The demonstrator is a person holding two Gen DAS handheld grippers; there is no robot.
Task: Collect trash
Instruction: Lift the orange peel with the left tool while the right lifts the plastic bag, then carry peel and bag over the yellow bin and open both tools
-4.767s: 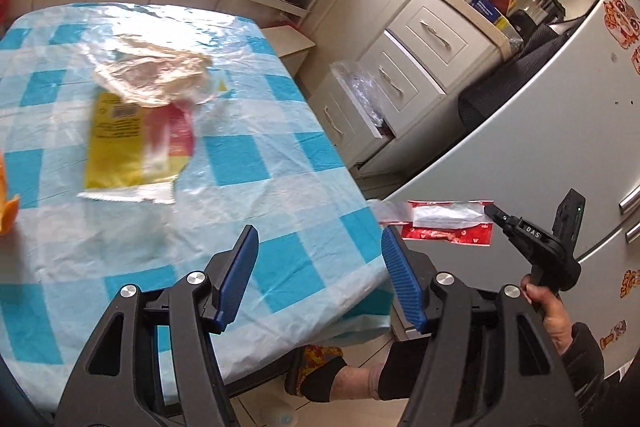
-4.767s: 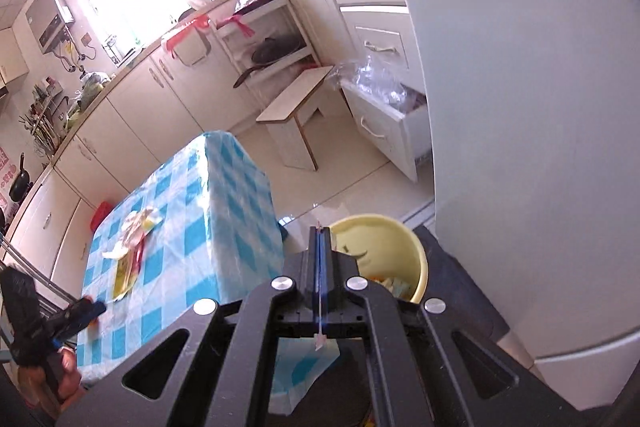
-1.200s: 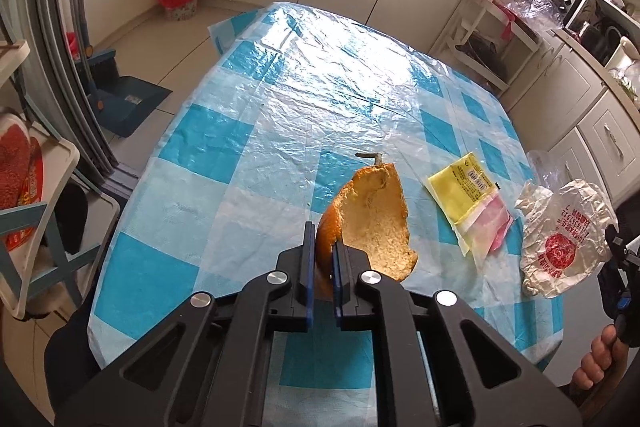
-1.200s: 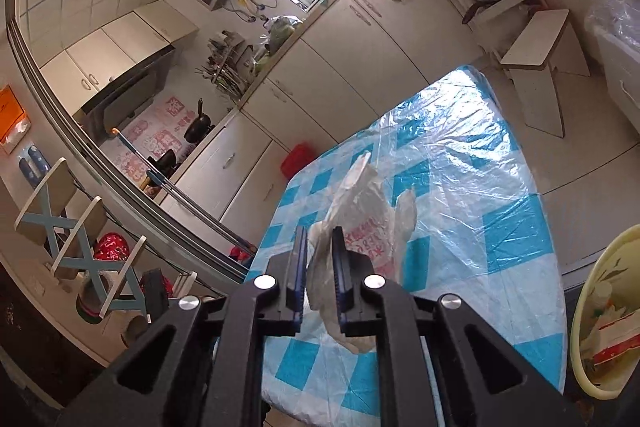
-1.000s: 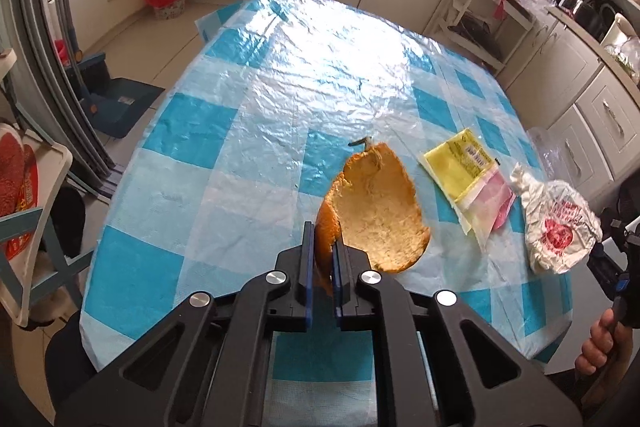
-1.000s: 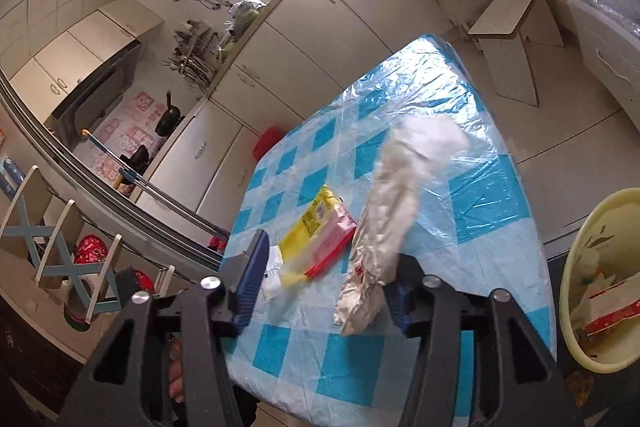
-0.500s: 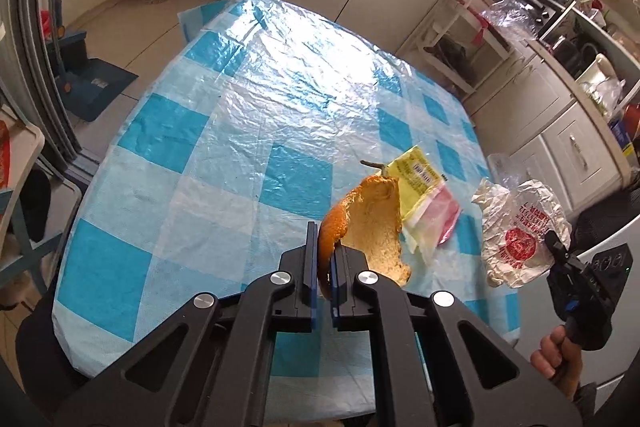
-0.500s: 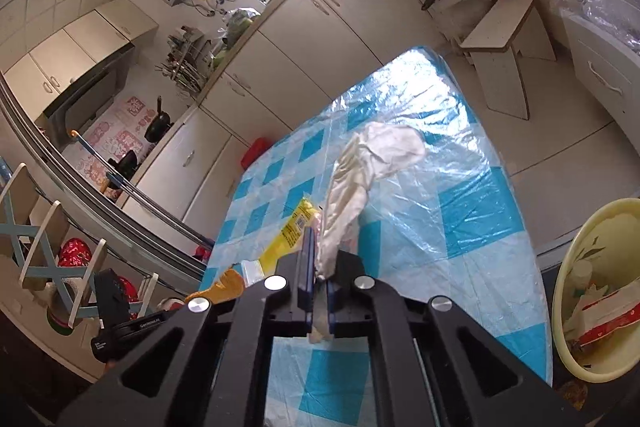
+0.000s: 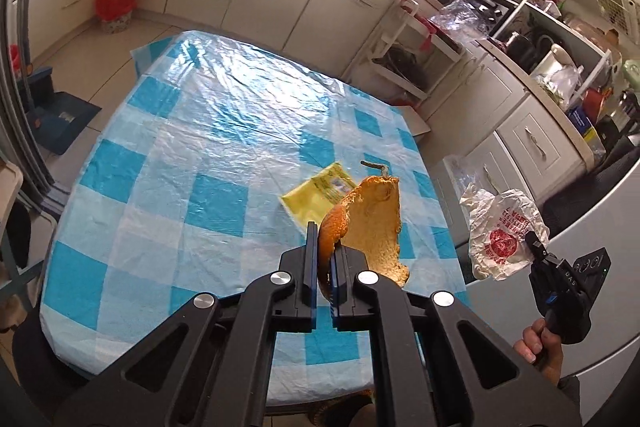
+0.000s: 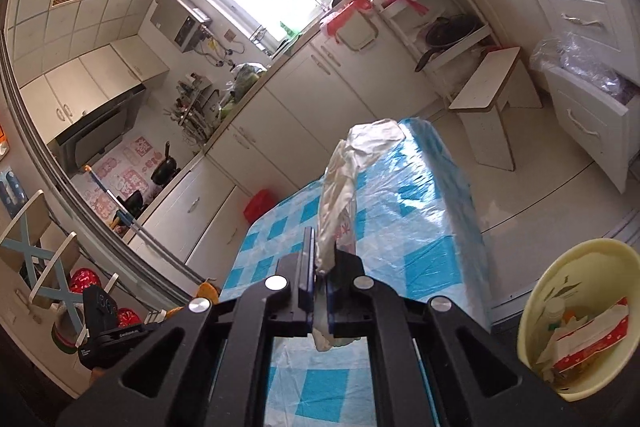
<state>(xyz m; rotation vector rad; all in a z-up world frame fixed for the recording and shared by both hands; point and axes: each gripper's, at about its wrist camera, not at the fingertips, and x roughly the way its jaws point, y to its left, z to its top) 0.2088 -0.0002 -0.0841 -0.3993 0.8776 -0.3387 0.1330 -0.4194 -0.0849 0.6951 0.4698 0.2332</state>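
Left wrist view: the left gripper (image 9: pixel 322 251) is clamped on a curled orange peel with pale pith (image 9: pixel 376 223), lifted above the blue-and-white checked plastic tablecloth (image 9: pixel 208 163). At three o'clock, the right gripper (image 10: pixel 318 281) pinches a crumpled white plastic bag with red print (image 9: pixel 502 233) beyond the table edge. A flat yellow wrapper (image 9: pixel 316 197) lies at eleven o'clock of the peel.
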